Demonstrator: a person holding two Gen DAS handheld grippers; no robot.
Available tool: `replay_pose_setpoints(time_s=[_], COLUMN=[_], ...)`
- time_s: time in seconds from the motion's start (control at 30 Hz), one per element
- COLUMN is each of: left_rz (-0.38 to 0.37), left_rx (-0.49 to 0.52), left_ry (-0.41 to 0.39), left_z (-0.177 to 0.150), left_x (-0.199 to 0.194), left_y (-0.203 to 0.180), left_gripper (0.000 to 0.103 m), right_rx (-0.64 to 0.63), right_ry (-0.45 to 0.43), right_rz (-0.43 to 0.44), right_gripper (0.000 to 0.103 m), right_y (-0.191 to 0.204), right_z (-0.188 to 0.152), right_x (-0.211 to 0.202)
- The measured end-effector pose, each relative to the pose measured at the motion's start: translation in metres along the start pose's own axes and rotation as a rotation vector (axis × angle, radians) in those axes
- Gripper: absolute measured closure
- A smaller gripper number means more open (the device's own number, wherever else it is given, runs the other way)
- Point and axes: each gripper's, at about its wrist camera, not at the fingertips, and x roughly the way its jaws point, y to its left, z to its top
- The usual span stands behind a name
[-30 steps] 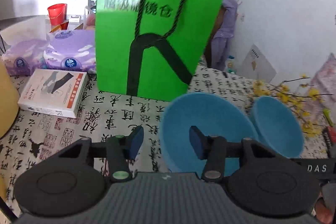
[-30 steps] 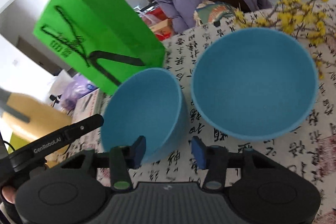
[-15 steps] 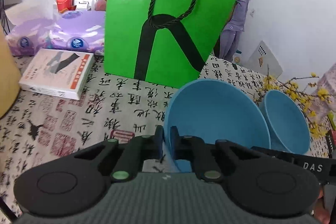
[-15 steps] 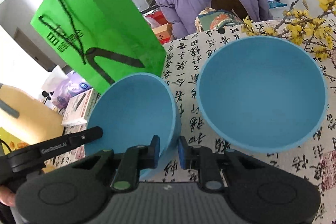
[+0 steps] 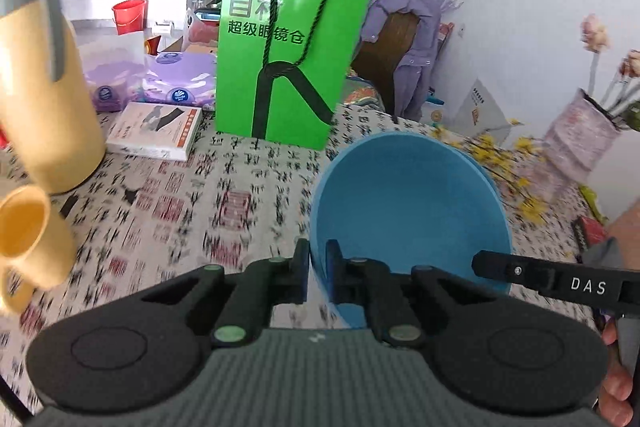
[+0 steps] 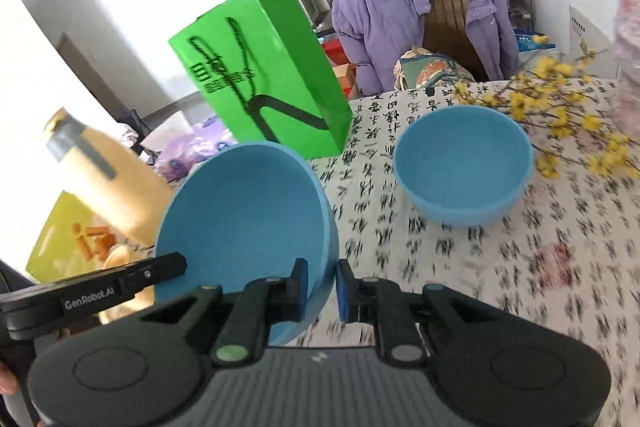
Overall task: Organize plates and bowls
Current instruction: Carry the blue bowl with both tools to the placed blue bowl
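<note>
Bowl (image 6: 244, 215) before green bag (image 6: 272, 75)

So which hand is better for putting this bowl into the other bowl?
Right. The right gripper, jaws closing on the rim of the held bowl, faces the other bowl openly; the left gripper grips the far rim.

The left gripper (image 5: 317, 257) was clamped on the near-left rim of the large blue bowl (image 5: 408, 211), angled downward. The right gripper (image 6: 321, 277) pinched the same bowl's opposite rim, its jaws closing on the wall. Fingertips of the person's hand (image 5: 614, 367) curled round the right gripper's handle.
</note>
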Motion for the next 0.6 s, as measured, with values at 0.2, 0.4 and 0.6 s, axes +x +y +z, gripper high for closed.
replay_pose_setpoints(time_s=[0.2, 0.4, 0.6], left_rz=[-0.035, -0.083, -0.124], left_rx=[-0.020, -0.018, -0.014], left_ry=[-0.013, -0.023, 0.016], left_z=[-0.049, -0.102, -0.149], left_x=[-0.061, -0.102, -0.118], left_y=[-0.018, -0.038, -0.048], left_gripper=[0.094, 0.093, 0.093], right_rx=[-0.026, -0.020, -0.012], right_ry=[-0.001, -0.009, 0.006], right_rz=[0.005, -0.006, -0.026], right_gripper=[0.089, 0.089, 0.089], right_y=[0.006, -0.003, -0.014], right_z=[-0.051, -0.104, -0.154], right_x=[-0.062, -0.113, -0.143])
